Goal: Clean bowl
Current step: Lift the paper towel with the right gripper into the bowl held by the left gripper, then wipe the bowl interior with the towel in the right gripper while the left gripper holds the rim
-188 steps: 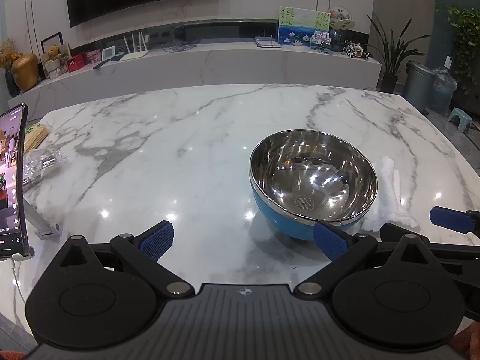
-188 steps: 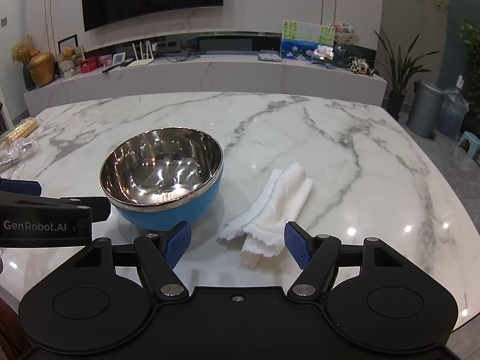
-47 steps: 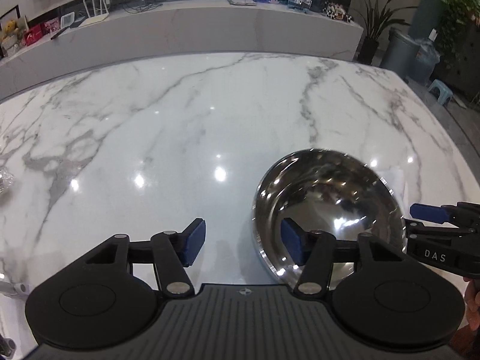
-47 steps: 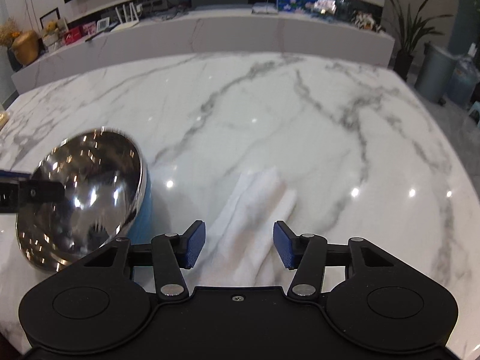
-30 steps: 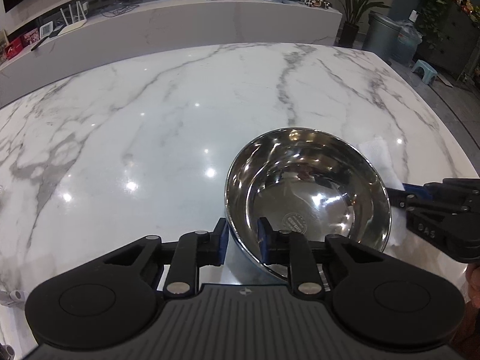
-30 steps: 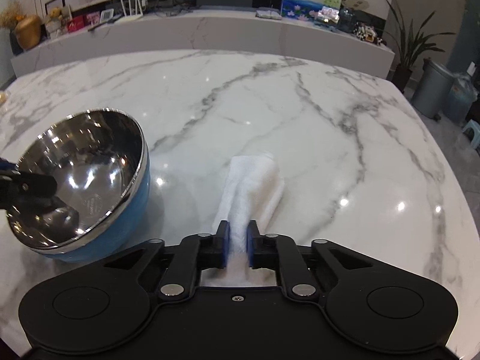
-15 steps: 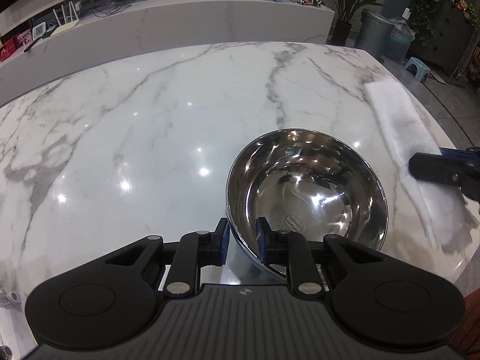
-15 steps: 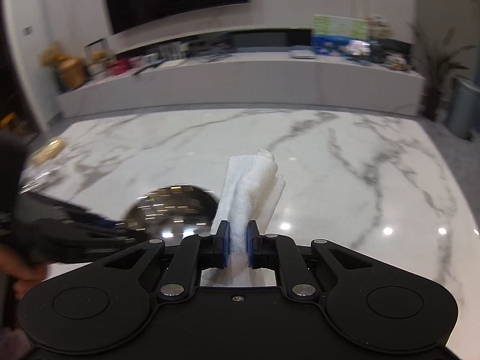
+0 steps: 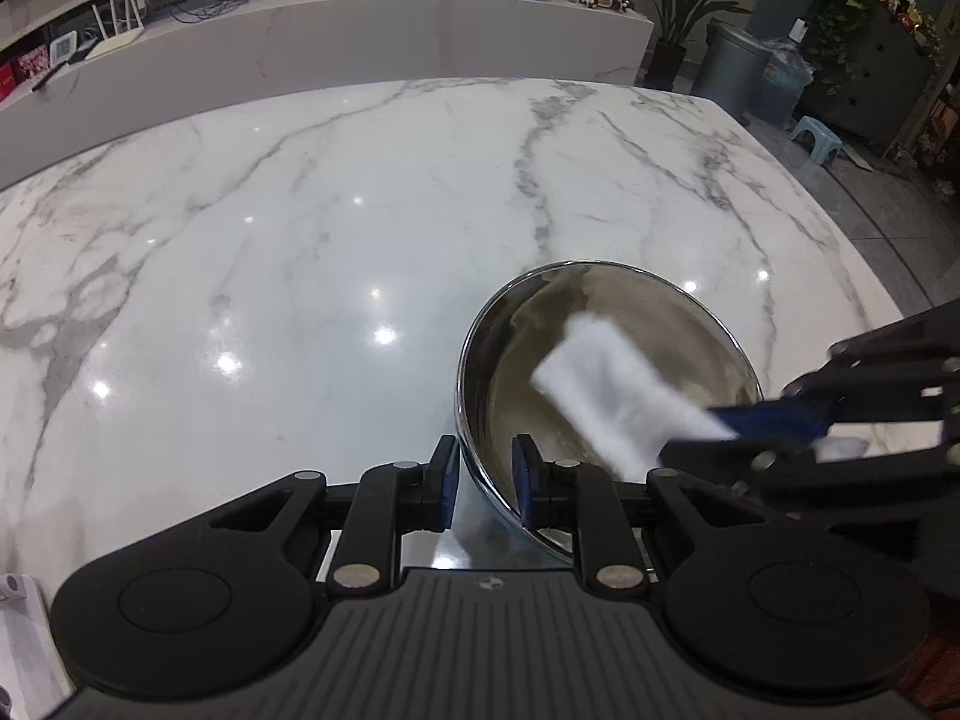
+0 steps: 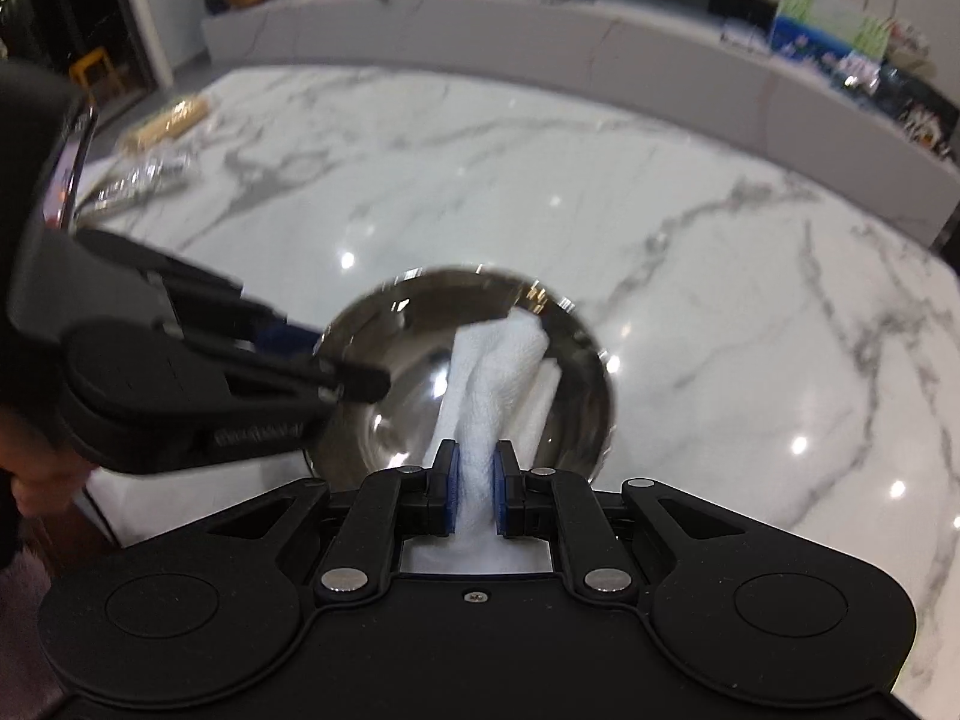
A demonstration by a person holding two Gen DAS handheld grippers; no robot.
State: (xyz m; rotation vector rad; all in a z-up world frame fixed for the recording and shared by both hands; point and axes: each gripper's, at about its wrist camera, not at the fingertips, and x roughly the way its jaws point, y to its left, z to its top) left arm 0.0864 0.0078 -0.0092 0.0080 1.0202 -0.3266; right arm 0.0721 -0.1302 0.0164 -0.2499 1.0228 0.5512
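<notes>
The left gripper [image 9: 485,483] is clamped on the near rim of the bowl [image 9: 606,387]: one blue pad sits outside the wall, the other inside, with the thin steel edge pinched between them. Ahead of these jaws and a little to their right the shiny inside of the bowl opens up, resting on the marble table [image 9: 336,228]. Beyond the jaws the table runs bare to a long white counter [image 9: 336,42] against the far wall.

The right gripper [image 10: 477,486] is closed tight on a white cloth [image 10: 495,372]. The cloth is squeezed narrow between the two blue pads and stands forward from them, its free end reaching down into the bowl [image 10: 420,360] directly ahead of the jaws. The end seems to touch the far inner wall, though motion blur makes the contact hard to confirm. In the left wrist view the same cloth [image 9: 606,399] crosses the bowl from the right, trailing out of the right gripper [image 9: 762,420], which is smeared by blur.

In the right wrist view the left gripper [image 10: 336,375] comes in from the left of the jaws and meets the bowl's rim on that side. A phone [image 10: 66,180] on a stand and some wrapped packets [image 10: 144,174] lie further off to the left, on the table [image 10: 720,312].
</notes>
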